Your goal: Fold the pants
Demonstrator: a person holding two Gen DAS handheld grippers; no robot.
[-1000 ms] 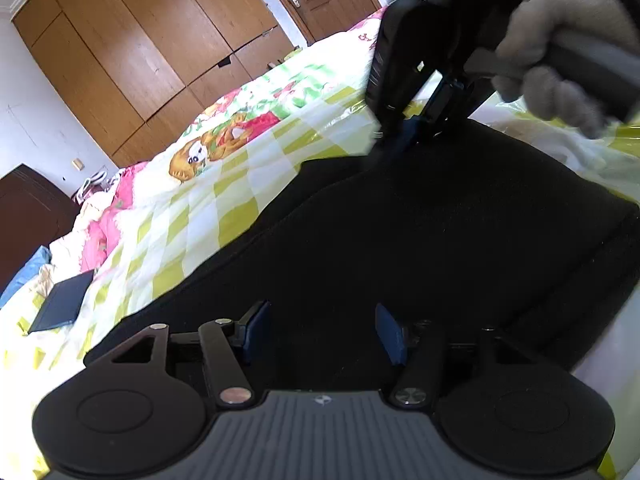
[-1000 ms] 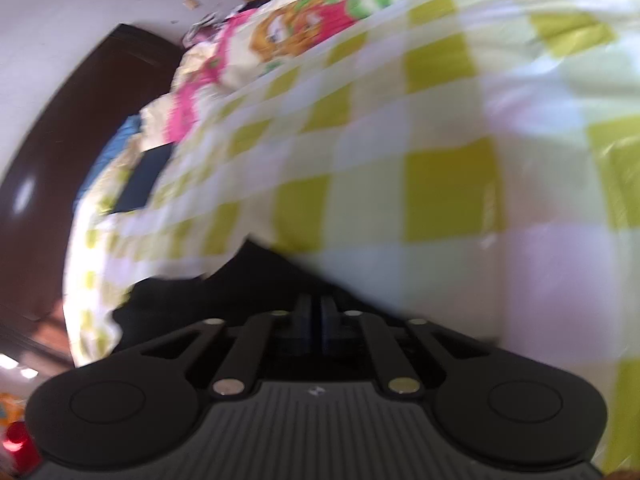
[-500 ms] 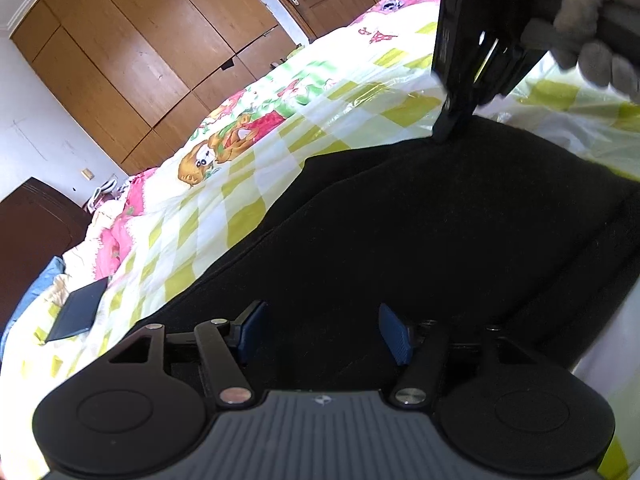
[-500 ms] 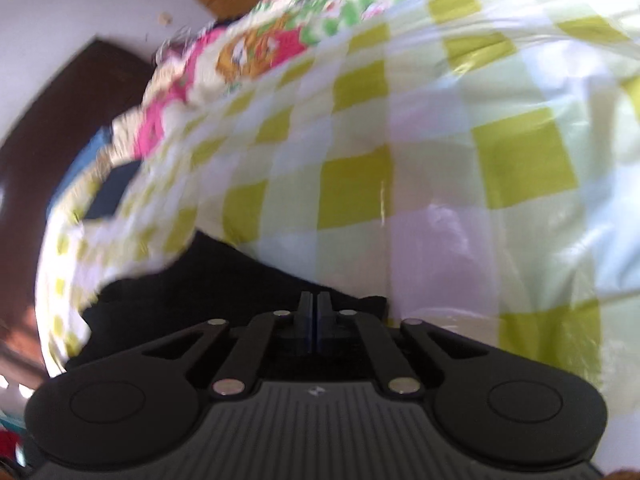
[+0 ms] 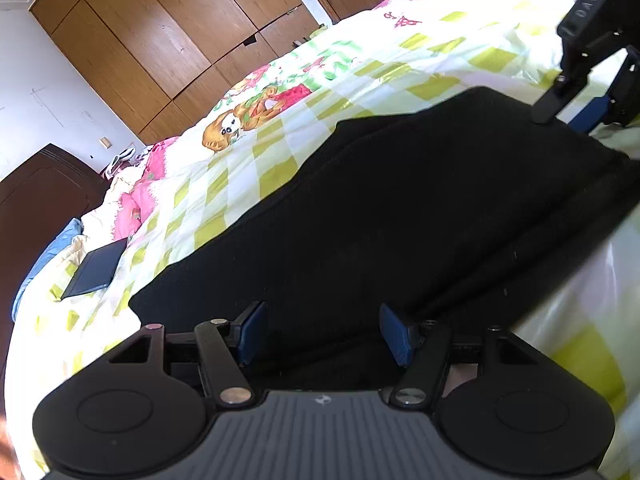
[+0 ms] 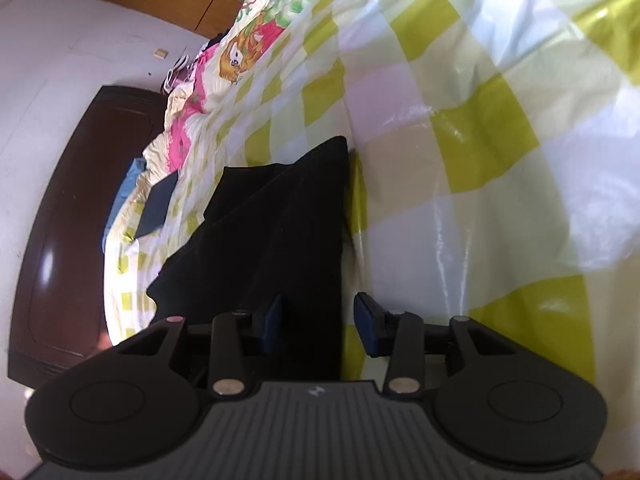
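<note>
The black pants [image 5: 400, 216] lie spread flat on the bed [image 5: 360, 68], on its yellow-checked quilt, already doubled into a broad dark panel. The left gripper [image 5: 324, 332] sits low over the near edge with its jaws apart and cloth between them, not pinched. The right gripper [image 6: 320, 312] is at the far corner, jaws also apart, straddling the edge of the fabric where it meets the quilt; from the left wrist view it [image 5: 592, 112] appears just touching that corner. The step in hand looks like regrasping for the next fold. To do it well, each gripper should close on all layers at its own corner, not only the top one, then both should lift together at equal height so the panel stays taut. The glossy quilt looks slippery, so dragging could shift the lower layers.
</note>
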